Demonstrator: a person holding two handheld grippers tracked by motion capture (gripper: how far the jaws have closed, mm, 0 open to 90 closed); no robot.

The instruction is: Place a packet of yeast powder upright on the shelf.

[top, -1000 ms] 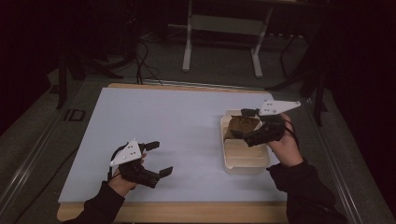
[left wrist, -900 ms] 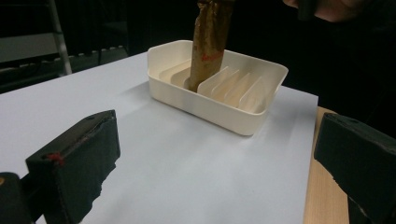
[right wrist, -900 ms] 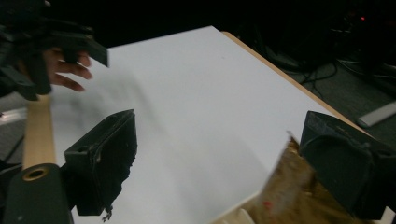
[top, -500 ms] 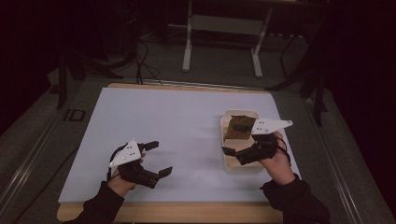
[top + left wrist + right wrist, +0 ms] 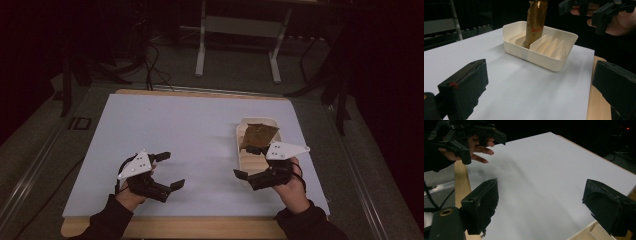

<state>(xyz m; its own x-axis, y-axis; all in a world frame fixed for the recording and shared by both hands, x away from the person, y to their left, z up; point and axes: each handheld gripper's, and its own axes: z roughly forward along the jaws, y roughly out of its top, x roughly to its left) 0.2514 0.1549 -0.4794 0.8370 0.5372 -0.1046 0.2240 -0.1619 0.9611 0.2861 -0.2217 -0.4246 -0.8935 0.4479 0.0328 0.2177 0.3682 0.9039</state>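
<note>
A cream slotted tray [image 5: 246,159] lies on the right of the white mat. A brown foil packet [image 5: 260,134] stands in one of its far slots, leaning and free of both grippers. My right gripper [image 5: 247,162] hovers over the tray's near end, open and empty, pointing left. My left gripper [image 5: 171,171] rests open near the front left of the mat. In the left gripper view, the open gripper [image 5: 540,92] faces the tray [image 5: 541,57] and the packet [image 5: 535,22]. The right gripper view has its open gripper [image 5: 544,205] over bare mat, with the left gripper [image 5: 474,137] beyond.
The white mat [image 5: 195,130] covers a wooden table whose front edge [image 5: 200,227] shows bare. A metal stand [image 5: 237,37] and cables sit on the dark floor behind the table. The tray's corner [image 5: 586,233] shows at the bottom right of the right gripper view.
My right gripper has drawn back from the packet toward the front edge and turned left, leaving the packet standing in the tray. The left gripper has stayed put.
</note>
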